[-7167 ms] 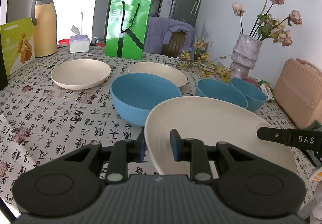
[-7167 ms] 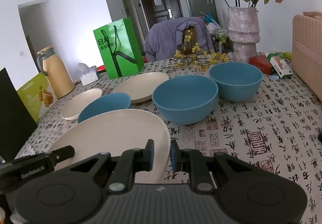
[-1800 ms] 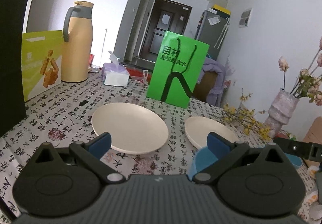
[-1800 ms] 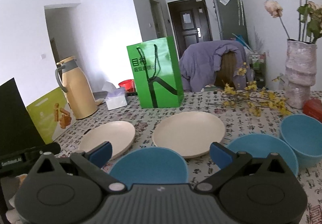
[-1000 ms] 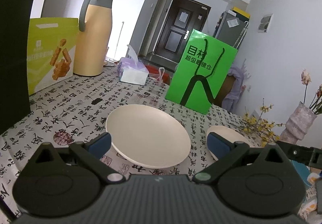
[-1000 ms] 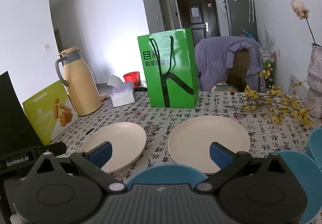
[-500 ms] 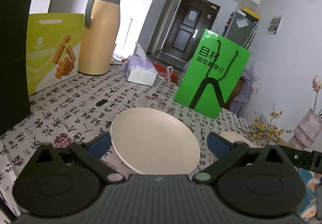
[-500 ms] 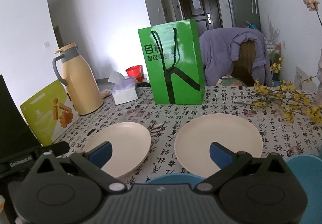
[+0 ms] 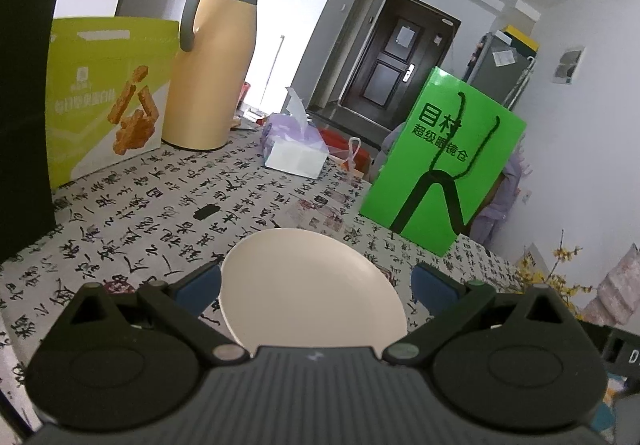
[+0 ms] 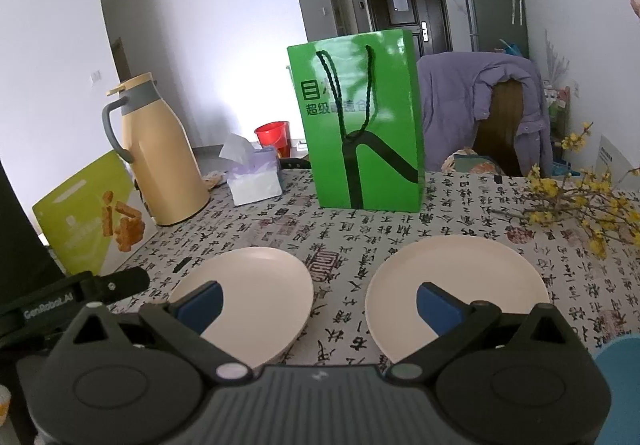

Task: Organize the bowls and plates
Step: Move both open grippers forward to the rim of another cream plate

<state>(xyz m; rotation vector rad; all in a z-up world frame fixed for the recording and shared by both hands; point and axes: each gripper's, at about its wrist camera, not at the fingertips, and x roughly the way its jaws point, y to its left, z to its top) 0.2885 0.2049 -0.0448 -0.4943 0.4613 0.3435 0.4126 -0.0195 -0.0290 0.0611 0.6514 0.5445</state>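
- White walls (image 10: 224,25); daylight enters at left.
- Dark door (image 10: 404,5) at the far end, grey refrigerator (image 10: 494,1) beside it.
- Chair (image 10: 500,125) draped with a purple jacket (image 10: 452,105).
- Surface covered by a calligraphy-print cloth (image 9: 168,205).

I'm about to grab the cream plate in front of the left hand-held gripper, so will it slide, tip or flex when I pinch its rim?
The cream plate looks rigid and matte, so it probably won't flex. It lies flat on the printed tablecloth, which likely limits sliding. Its shallow, raised rim suggests the far edge may tip up under a one-sided pinch from the open left hand-held gripper.
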